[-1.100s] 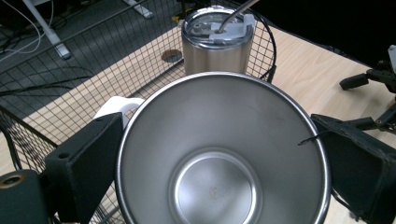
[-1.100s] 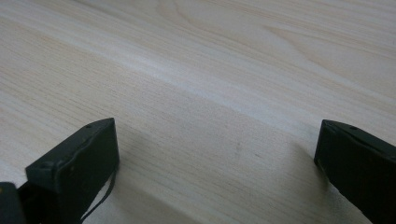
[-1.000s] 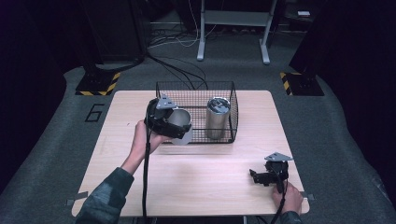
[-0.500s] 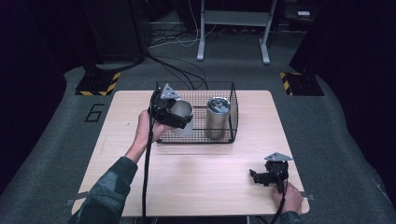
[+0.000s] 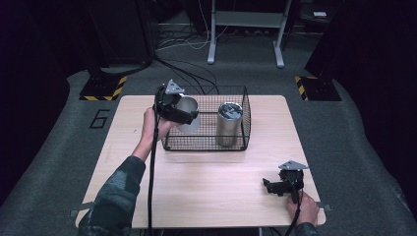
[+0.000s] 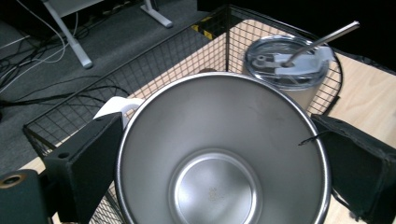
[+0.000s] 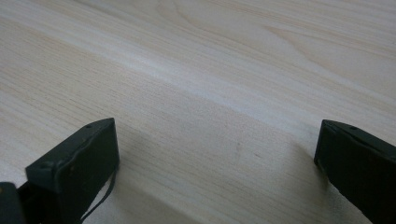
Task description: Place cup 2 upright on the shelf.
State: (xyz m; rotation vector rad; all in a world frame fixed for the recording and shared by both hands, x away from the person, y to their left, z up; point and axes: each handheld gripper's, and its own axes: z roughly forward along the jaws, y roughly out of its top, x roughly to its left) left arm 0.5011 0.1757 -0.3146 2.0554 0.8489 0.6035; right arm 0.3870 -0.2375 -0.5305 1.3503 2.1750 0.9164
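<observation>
1. The left gripper (image 5: 184,110) pinches a shiny stainless-steel cup (image 5: 187,113) between its two black jaws, one jaw pressed against each side of the cup's wall.
2. In the left gripper view the steel cup (image 6: 219,154) shows its open mouth and bare round bottom; nothing lies inside it.
3. In the high view the cup hangs tilted over the left end of a black wire-mesh basket (image 5: 206,142), at the height of the basket's rim; whether it touches the wire I cannot tell.
4. A tall silvery tumbler (image 5: 229,123) with a clear lid and a metal straw (image 6: 322,39) stands upright in the right half of the basket, just beside the cup.
5. The basket sits at the far middle of a light wooden table (image 5: 196,191).
6. The right gripper (image 5: 269,186) rests low at the table's near right corner, well apart from the basket, its jaws spread wide over bare wood (image 7: 210,93) with nothing between them.
</observation>
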